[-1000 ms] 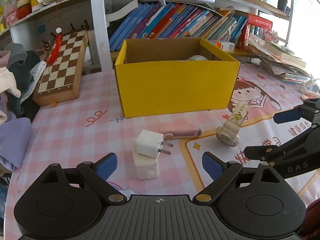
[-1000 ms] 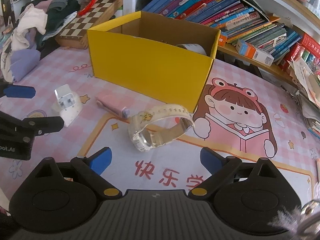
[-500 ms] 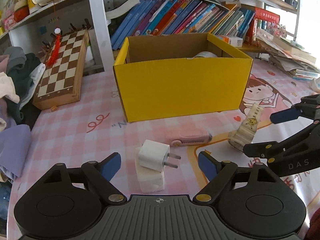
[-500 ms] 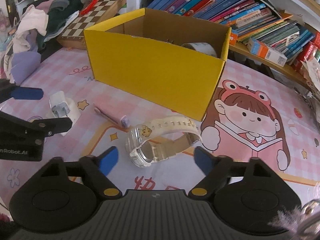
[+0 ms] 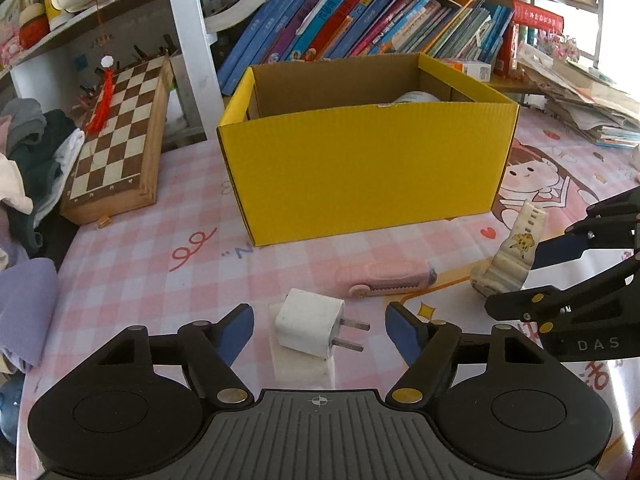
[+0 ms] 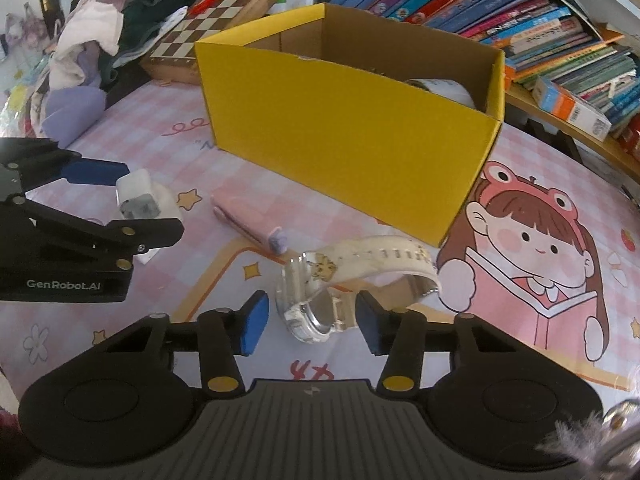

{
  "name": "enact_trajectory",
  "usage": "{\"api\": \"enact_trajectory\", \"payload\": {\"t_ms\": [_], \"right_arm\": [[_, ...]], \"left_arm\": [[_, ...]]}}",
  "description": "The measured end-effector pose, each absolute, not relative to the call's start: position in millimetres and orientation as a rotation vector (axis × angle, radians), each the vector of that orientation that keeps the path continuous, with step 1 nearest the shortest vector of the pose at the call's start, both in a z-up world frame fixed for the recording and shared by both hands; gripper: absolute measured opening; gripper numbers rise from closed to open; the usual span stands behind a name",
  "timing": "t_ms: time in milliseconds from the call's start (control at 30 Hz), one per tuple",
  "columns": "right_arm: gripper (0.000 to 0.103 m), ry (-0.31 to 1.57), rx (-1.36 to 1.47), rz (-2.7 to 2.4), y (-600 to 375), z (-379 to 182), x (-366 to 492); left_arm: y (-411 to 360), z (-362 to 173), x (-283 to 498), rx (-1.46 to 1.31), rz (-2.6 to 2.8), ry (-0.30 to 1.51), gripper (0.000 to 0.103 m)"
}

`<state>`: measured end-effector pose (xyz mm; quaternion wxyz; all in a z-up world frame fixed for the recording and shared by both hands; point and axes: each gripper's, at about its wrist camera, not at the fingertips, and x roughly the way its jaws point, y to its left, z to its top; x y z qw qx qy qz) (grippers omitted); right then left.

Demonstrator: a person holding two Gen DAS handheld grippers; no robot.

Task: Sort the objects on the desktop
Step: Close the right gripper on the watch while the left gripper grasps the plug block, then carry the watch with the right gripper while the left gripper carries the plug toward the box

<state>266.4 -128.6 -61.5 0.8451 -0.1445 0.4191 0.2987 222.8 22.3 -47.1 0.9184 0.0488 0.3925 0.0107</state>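
Likely light and easy, both targets. White plug adapter (image 5: 310,322) lying on its side atop a white block (image 5: 304,364) on the pink checked tablecloth (image 5: 160,280), prongs pointing right; rigid plastic shell, smooth and probably a little slippery, so best taken across the flat body sides, clear of the prongs, and lifted without dragging the block beneath. Cream watch (image 6: 344,284) resting on the mat just in front of the yellow box (image 6: 340,136), near its right corner; hard case at the near end, soft bendy strap arching away, so a grip on the case looks safer than one on the strap, which would flex and swing. Pink utility knife (image 5: 384,280) flat on the cloth between the two, untouched. Left gripper (image 5: 320,332) low and level, fingers wide apart, straddling the adapter with clear gaps on both sides, nothing clamped. Right gripper (image 6: 312,320) also low, aimed toward the box, fingers parted around the watch case with narrower gaps; left pad (image 6: 254,322) and right pad apparently not yet touching it. Box open-topped, a pale roll (image 6: 444,88) already inside at the right end.
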Motion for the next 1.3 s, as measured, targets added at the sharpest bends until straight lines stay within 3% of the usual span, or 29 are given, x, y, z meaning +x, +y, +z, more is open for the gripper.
{"api": "enact_trajectory", "payload": {"t_ms": [300,533,1300], "right_arm": [[0.028,0.906,-0.312,0.638,-125.4,-66.4,267.6],[0.021,0.881,-0.31,0.624,-127.9,-61.7,263.3],[0.016,0.853,-0.236,0.578,-137.3,-39.4,235.9]], "left_arm": [[19.5,-46.4,221.1,0.133,0.011,0.799,0.047],[19.8,-43.3,217.4,0.146,0.008,0.779,0.046],[21.2,-14.8,188.6,0.13,-0.078,0.669,0.046]]}}
